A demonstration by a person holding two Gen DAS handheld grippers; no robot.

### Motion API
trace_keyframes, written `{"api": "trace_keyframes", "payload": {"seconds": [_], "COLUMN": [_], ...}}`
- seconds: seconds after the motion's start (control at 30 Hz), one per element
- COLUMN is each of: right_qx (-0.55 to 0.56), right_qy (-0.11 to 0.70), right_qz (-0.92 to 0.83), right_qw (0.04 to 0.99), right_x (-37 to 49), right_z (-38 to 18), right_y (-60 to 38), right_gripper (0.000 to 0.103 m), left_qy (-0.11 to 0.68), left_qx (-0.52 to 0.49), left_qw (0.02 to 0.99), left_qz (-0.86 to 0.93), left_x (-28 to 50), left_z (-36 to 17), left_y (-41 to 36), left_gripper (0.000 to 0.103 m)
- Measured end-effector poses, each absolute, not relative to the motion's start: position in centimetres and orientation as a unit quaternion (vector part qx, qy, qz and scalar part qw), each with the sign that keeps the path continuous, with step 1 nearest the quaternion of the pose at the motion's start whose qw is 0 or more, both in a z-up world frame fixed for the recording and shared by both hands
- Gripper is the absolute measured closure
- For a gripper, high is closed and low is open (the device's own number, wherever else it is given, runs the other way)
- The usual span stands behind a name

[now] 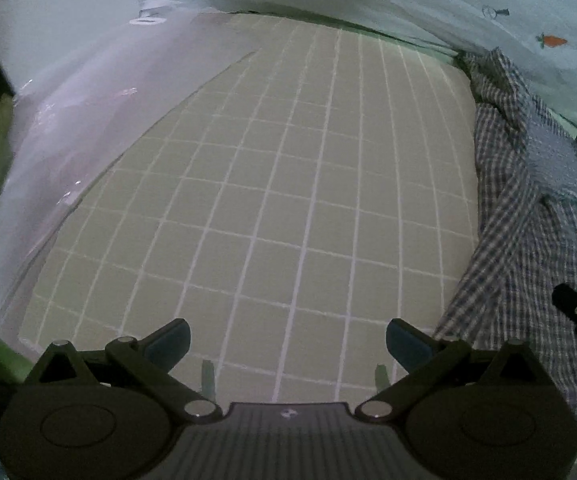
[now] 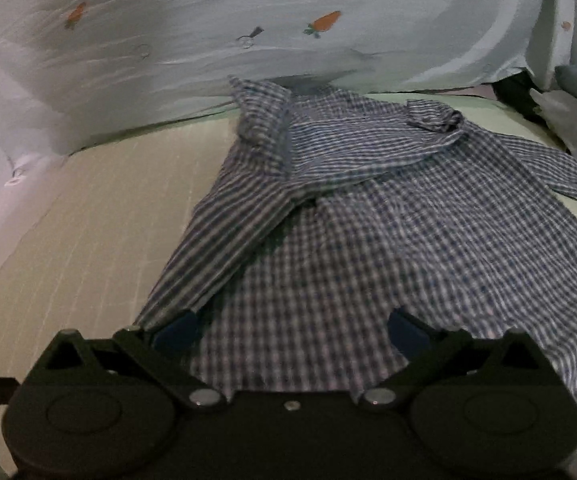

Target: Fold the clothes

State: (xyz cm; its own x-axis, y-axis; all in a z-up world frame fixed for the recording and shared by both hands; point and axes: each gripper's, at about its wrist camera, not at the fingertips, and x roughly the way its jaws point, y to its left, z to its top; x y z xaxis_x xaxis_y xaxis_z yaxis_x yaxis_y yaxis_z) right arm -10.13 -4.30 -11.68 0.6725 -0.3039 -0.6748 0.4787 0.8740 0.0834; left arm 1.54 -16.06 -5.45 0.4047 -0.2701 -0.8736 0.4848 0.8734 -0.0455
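Left wrist cam looks down close over the gridded mat (image 1: 272, 184), right wrist cam sits low over the checked shirt (image 2: 388, 216), and both catch that shirt, mat and carrot-print sheet (image 2: 248, 20).

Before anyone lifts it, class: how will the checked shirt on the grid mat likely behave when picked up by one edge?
The checked shirt will probably go floppy and drape: it already lies in wrinkles, with a sleeve folded over the body. It looks thin, so likely light. Pushed across the grid mat, it would probably bunch up rather than slide flat.
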Motion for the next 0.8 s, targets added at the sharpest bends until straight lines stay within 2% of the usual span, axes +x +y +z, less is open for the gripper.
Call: {"api": "trace_keyframes", "payload": {"seconds": [0.37, 0.6, 0.77, 0.8], "right_qx": [0.166, 0.144, 0.169, 0.167], "right_qy": [0.34, 0.317, 0.299, 0.295], "right_qz": [-0.222, -0.247, -0.289, -0.293], "right_qw": [0.899, 0.904, 0.894, 0.894], "right_x": [-11.6, -11.0, -10.0, -9.8], "right_z": [-10.4, -10.1, -11.2, -11.5], "right_y": [-1.4, 3.8, 7.9, 8.7], "right_gripper": [0.002, 0.013, 0.021, 0.027], "left_qy": [0.486, 0.492, 0.478, 0.477], "left_qx": [0.112, 0.117, 0.149, 0.154], "left_qw": [0.839, 0.822, 0.806, 0.803], "left_qz": [-0.217, -0.262, -0.315, -0.322], "left_x": [1.1, 3.9, 6.5, 7.0], "left_z": [-3.2, -4.5, -5.1, -5.3], "left_y": [-11.7, -9.8, -9.1, -9.0], "left_gripper": [0.0, 0.0, 0.0, 0.0]}}
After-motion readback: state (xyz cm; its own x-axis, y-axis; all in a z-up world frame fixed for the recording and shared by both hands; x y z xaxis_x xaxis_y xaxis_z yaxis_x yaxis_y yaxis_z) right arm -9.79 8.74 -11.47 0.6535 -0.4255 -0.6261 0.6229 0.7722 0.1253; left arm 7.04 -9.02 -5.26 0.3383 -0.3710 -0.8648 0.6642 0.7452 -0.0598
